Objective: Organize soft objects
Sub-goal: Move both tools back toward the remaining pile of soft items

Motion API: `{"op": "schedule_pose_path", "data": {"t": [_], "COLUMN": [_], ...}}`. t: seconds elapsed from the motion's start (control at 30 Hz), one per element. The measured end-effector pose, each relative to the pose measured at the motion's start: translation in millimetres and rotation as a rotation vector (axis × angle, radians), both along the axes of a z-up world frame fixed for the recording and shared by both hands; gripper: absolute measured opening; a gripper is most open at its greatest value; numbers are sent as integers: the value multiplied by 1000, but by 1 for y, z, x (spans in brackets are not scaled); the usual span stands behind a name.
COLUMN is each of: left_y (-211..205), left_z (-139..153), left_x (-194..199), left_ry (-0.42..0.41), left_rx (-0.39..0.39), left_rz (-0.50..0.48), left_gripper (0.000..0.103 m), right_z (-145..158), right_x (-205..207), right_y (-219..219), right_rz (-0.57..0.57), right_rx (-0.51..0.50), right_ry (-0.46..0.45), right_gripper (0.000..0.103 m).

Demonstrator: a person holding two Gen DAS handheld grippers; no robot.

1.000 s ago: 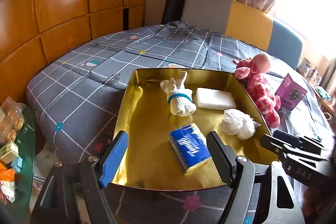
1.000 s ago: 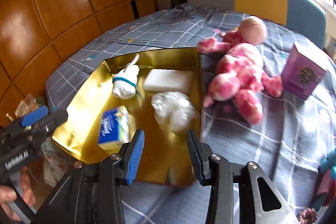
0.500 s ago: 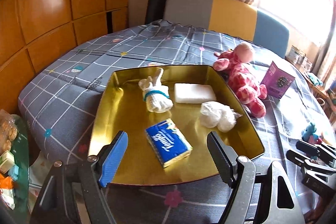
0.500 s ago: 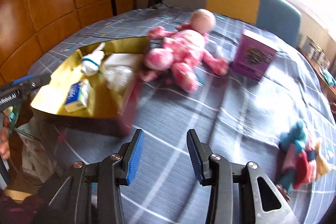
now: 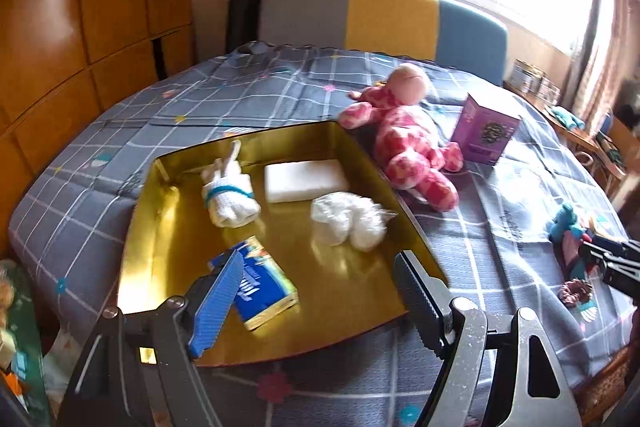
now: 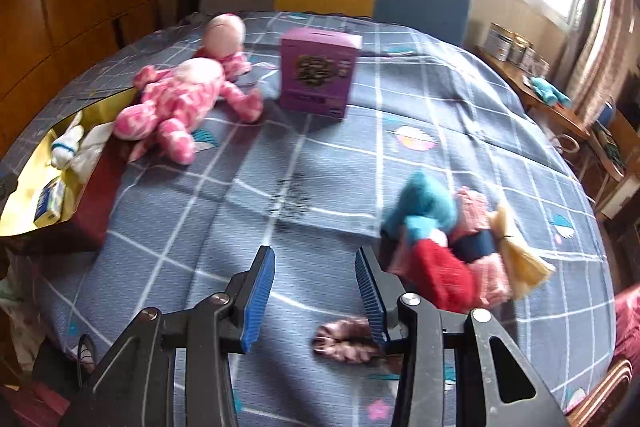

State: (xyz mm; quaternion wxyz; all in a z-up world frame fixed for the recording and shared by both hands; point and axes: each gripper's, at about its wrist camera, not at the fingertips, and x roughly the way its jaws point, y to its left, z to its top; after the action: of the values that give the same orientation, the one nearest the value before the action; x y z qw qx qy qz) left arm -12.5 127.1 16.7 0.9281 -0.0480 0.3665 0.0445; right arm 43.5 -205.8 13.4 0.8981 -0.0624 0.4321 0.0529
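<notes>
The knitted doll [image 6: 448, 243], teal, red and pink with yellow yarn hair, lies on the checked bedspread [image 6: 320, 155] just right of the right tool [image 6: 316, 291], whose jaws stand open and empty. To take it cleanly, I would shift right, centre on the red body and close on the bulk, not the loose hair. A pink scrunchie [image 6: 344, 341] lies under the right finger; keep clear of it. The left tool [image 5: 316, 287] hangs open over the gold tray [image 5: 144, 235], the likely destination.
</notes>
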Motion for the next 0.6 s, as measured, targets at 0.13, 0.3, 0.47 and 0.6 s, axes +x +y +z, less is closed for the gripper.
{"op": "schedule_pose_path", "data": {"t": [0.13, 0.3, 0.47, 0.6], "left_y": [-17, -50, -101, -153], "left_z": [5, 13, 9, -9], "left_x": [8, 23, 47, 67], "left_ry": [0, -1, 36, 113], "left_rx": [1, 16, 28, -8], "left_rz": [-68, -198, -369, -534], "left_gripper": [78, 78, 78, 77], "right_z": [5, 9, 11, 3], "right_x": [-1, -10, -17, -19], "right_y": [-33, -76, -117, -139], "right_rz": [-86, -188, -334, -408], "right_rx": [19, -4, -16, 38], "right_ry": [23, 63, 66, 74], "right_gripper": [42, 42, 42, 42]}}
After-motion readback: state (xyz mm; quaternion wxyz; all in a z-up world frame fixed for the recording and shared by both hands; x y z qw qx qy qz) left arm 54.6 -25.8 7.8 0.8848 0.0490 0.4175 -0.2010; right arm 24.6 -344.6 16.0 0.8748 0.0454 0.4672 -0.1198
